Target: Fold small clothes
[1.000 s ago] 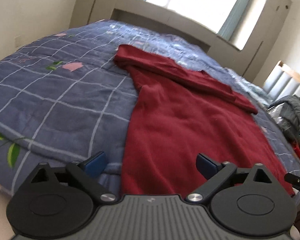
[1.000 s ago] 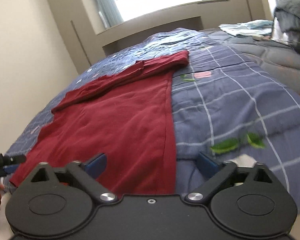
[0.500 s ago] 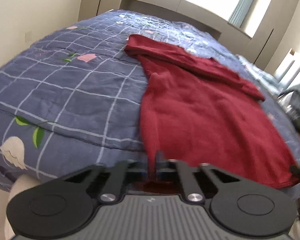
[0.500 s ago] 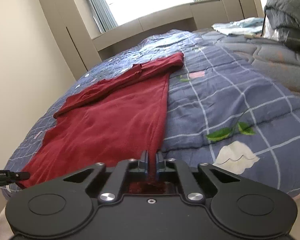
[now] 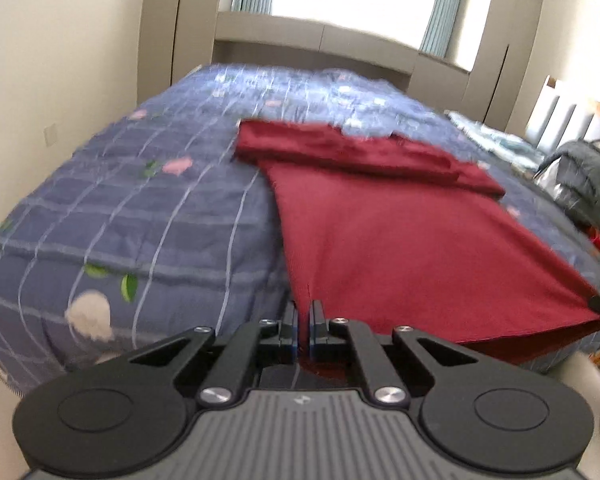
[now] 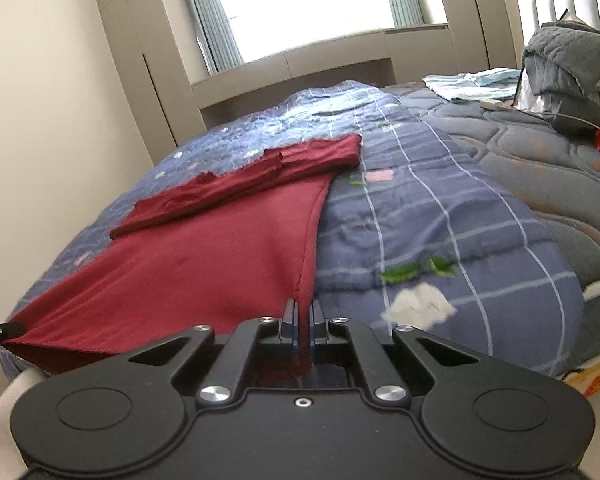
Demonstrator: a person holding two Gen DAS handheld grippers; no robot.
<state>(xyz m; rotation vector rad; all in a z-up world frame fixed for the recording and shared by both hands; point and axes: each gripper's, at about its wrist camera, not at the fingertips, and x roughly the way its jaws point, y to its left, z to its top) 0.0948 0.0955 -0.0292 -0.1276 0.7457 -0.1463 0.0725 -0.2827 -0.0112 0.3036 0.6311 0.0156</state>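
1. A blue checked quilt (image 5: 148,216) is spread across the bed, with a pale wall at its left side.
2. The near left corner of a dark red garment (image 5: 400,232) is pinched between the closed jaws of the left hand-held gripper (image 5: 304,312).
3. The garment is stretched flat over the quilt, its sleeves folded across the far end below a bright window (image 6: 308,4).
4. The near right corner is clamped by the right hand-held gripper (image 6: 304,314), jaws pressed together.
5. A grey padded bundle (image 6: 568,64) is seen at far right.
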